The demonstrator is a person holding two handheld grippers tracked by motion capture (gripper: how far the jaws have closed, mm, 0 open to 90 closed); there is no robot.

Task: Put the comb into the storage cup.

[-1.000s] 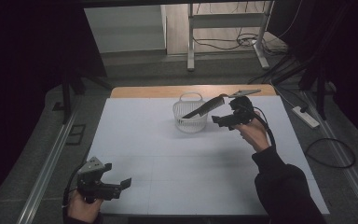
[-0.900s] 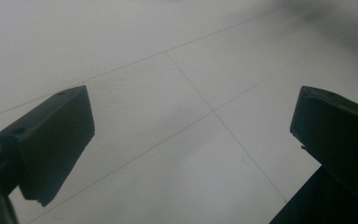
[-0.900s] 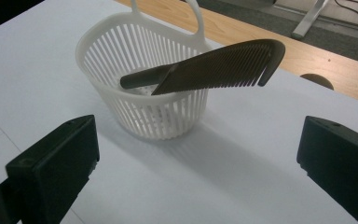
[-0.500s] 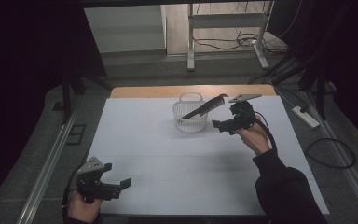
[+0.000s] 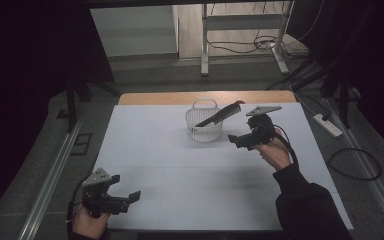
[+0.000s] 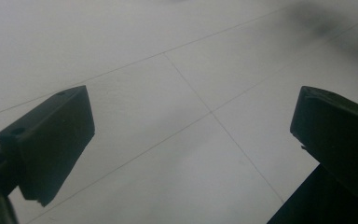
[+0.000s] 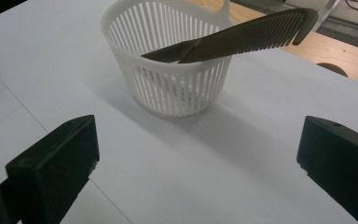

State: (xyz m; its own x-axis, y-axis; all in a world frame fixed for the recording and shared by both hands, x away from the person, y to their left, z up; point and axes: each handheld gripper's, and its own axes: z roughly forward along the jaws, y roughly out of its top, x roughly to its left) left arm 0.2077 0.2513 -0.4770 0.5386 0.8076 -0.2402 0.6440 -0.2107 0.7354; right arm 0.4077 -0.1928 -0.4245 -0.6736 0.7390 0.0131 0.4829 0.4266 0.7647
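A white slatted basket (image 5: 204, 126) stands on the white table sheet (image 5: 180, 165), toward the back middle. A dark comb (image 5: 221, 115) lies tilted in it, handle down inside and toothed end sticking out over the right rim. My right gripper (image 5: 236, 140) hovers just right of the basket, open and holding nothing. In the right gripper view the basket (image 7: 168, 74) and comb (image 7: 247, 37) sit ahead of the wide-apart jaws of the gripper (image 7: 198, 161). My left gripper (image 5: 130, 196) rests open near the front left corner; in its own view the gripper (image 6: 196, 135) frames bare sheet.
A strip of wooden tabletop (image 5: 205, 97) shows behind the sheet. Metal rails run along both sides of the table. On the floor lie a power strip (image 5: 327, 125) and cables at the right, with a metal frame (image 5: 240, 40) behind.
My right gripper has drawn back a little from the basket toward the person. The comb, the basket and the left gripper have stayed put.
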